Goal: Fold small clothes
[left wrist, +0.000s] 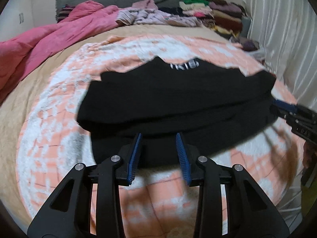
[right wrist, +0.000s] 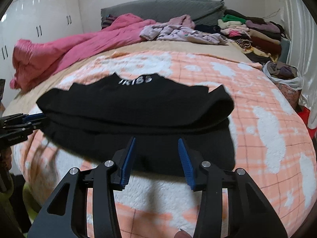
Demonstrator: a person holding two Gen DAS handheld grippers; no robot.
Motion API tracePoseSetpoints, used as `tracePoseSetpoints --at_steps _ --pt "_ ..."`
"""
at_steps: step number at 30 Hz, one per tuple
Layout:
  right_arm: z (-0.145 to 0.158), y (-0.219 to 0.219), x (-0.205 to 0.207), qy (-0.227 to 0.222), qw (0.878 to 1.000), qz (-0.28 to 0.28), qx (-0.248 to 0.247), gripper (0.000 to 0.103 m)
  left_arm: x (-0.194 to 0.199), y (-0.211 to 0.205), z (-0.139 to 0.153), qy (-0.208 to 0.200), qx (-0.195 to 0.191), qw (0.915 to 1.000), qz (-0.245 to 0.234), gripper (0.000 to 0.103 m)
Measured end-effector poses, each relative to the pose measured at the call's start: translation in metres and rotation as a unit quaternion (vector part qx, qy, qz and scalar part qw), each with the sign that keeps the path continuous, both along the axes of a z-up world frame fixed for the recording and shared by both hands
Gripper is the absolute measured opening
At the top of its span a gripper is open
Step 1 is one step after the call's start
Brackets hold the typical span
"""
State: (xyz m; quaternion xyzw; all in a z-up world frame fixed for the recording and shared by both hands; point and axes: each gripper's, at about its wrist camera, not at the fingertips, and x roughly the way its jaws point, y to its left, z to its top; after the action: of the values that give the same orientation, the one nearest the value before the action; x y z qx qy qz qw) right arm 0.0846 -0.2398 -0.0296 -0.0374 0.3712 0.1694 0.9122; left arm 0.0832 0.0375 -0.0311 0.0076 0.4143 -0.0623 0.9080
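Black garment (left wrist: 174,99) lies part-folded on the peach-and-white blanket (left wrist: 59,119); my left gripper (left wrist: 159,154) and right gripper (right wrist: 156,158) hover at its near edge, jaws apart, so next I pinch that hem.

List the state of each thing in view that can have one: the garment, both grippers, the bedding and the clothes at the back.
Black shirt: folded over itself, flat on the blanket.
Left gripper: open, holding nothing.
Right gripper: open, holding nothing.
Peach blanket: spread out.
Pink quilt: crumpled.
Lilac clothes: unfolded heap.
Clothes stack: folded, piled.
White bag: open, stuffed.
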Motion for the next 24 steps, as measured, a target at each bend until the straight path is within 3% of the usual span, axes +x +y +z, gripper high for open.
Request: tracePoseSetpoints --at_steps 6,11,24 --pt "-0.015 0.010 0.001 0.008 1.000 0.006 -0.019 0.042 0.004 -0.016 -0.014 -0.008 0.059 0.9982 -0.005 0.028" --pt "-0.026 0.013 0.014 0.009 0.999 0.001 -0.043 0.042 0.015 -0.011 -0.017 -0.011 0.067 0.9977 0.005 0.028" --pt "-0.028 0.019 0.065 0.007 0.999 -0.002 -0.045 0.042 0.053 0.005 -0.011 -0.015 0.054 0.9984 0.014 0.030"
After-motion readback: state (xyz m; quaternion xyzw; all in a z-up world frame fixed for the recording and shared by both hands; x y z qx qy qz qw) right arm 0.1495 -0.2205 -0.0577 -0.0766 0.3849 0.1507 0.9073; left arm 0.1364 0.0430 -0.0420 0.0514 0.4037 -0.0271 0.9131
